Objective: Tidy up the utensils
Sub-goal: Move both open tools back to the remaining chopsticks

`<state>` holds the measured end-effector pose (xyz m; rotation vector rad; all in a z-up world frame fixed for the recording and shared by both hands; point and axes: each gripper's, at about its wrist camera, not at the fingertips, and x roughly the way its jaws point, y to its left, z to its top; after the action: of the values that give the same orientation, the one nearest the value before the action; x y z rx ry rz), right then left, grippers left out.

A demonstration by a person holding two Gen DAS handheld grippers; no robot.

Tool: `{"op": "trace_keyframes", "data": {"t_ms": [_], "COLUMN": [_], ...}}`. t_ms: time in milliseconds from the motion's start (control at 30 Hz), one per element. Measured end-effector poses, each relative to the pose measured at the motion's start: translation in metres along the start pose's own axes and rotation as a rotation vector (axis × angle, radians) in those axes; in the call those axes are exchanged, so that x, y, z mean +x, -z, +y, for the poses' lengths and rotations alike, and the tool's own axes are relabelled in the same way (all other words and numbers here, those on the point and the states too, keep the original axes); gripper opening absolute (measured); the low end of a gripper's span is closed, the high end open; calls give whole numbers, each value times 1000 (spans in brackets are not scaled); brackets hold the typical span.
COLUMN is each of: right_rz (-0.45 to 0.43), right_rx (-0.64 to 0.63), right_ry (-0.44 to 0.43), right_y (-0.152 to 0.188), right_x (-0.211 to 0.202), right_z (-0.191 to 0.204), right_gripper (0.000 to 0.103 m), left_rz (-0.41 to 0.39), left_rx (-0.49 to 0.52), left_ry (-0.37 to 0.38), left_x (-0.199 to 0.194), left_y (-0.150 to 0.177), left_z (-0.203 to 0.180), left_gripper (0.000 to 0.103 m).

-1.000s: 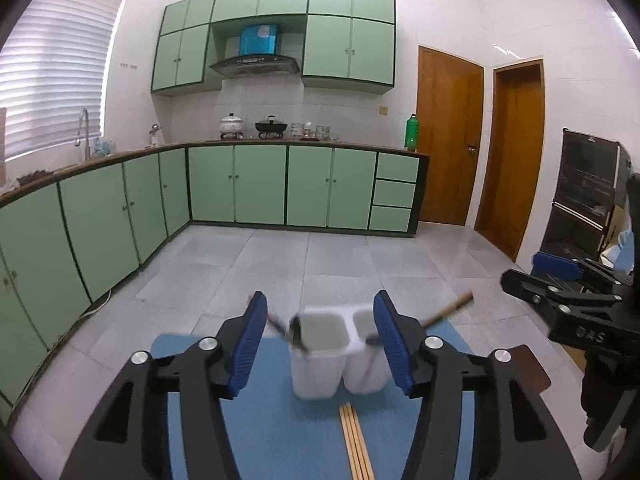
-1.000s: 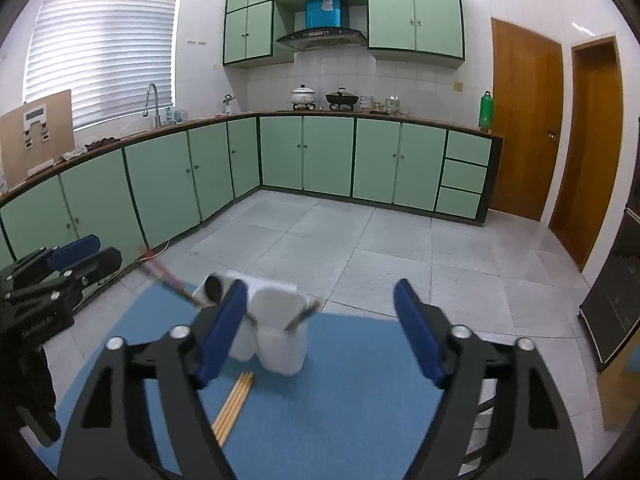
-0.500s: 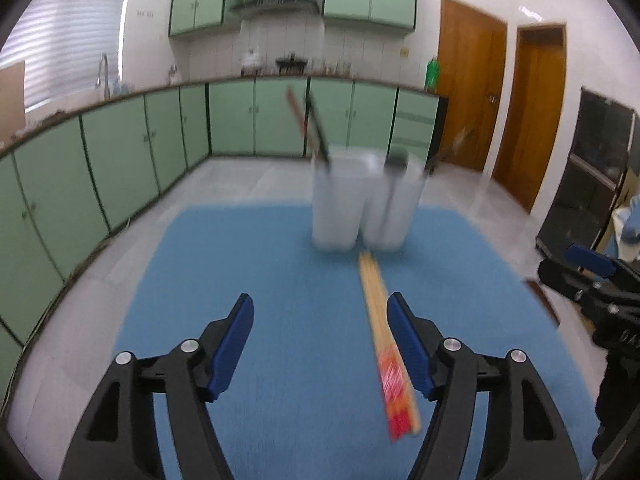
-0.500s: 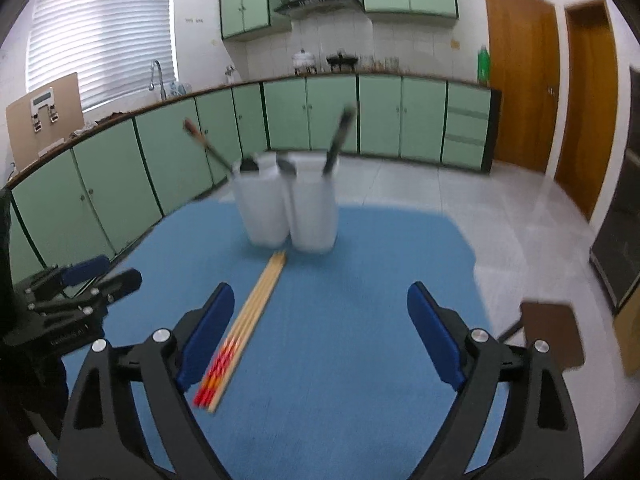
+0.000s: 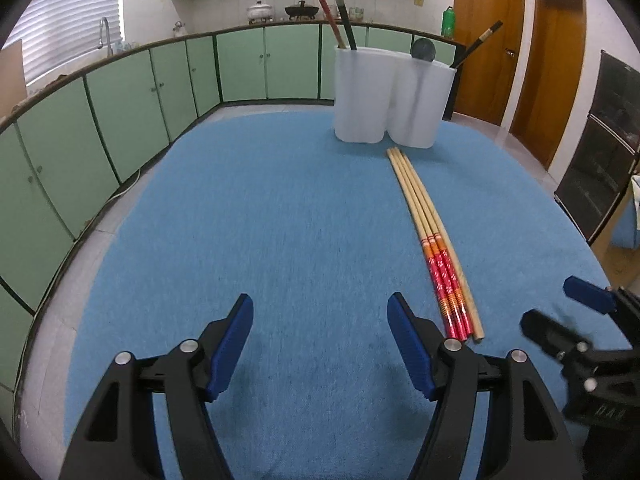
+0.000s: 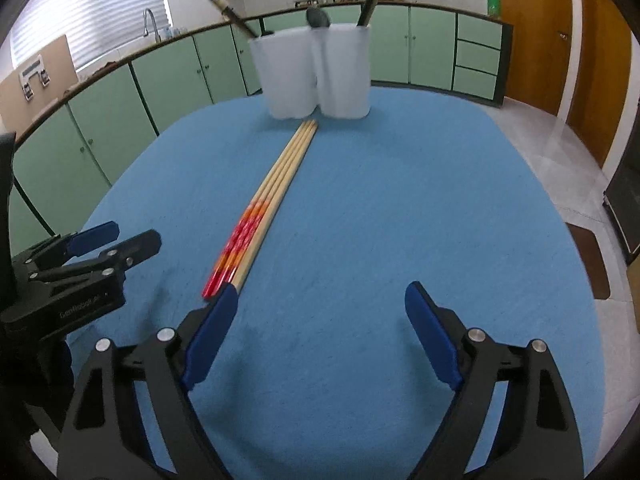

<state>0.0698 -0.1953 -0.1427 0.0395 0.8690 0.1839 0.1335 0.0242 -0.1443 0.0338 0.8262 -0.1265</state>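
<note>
A bundle of wooden chopsticks (image 5: 430, 232) with red-patterned ends lies on the blue mat (image 5: 280, 220); it also shows in the right wrist view (image 6: 266, 204). A white two-compartment holder (image 5: 394, 98) stands at the mat's far side, holding dark utensils and a spoon; it shows in the right wrist view (image 6: 316, 76) too. My left gripper (image 5: 320, 316) is open and empty, just left of the chopsticks' red ends. My right gripper (image 6: 320, 312) is open and empty, just right of those ends.
The mat covers a table in a kitchen with green cabinets (image 5: 120, 92) behind. The right gripper shows at the right edge of the left wrist view (image 5: 580, 344); the left gripper shows at the left of the right wrist view (image 6: 80, 264). Wooden doors (image 5: 488, 40) stand at right.
Both grippers have come down and back from above the holder to low over the mat's near side. The chopsticks and holder have not moved.
</note>
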Motion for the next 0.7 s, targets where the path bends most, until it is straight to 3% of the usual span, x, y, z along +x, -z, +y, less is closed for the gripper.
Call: {"op": "trace_keyframes", "data": {"t_ms": [333,700], "right_rz": [38,63], "right_rx": [-55,-54], "right_ry": [-15,89], "right_y": [4,3], "right_x": [8,14], "right_z": [21,9], "right_gripper": [73,63], "left_rz": [42,50], "left_rx": [-2,-8], "left_ry": [-5,2], "left_x": [7,8], "left_y": [6,7], "left_z": [4,6], "left_gripper": [70,70]}}
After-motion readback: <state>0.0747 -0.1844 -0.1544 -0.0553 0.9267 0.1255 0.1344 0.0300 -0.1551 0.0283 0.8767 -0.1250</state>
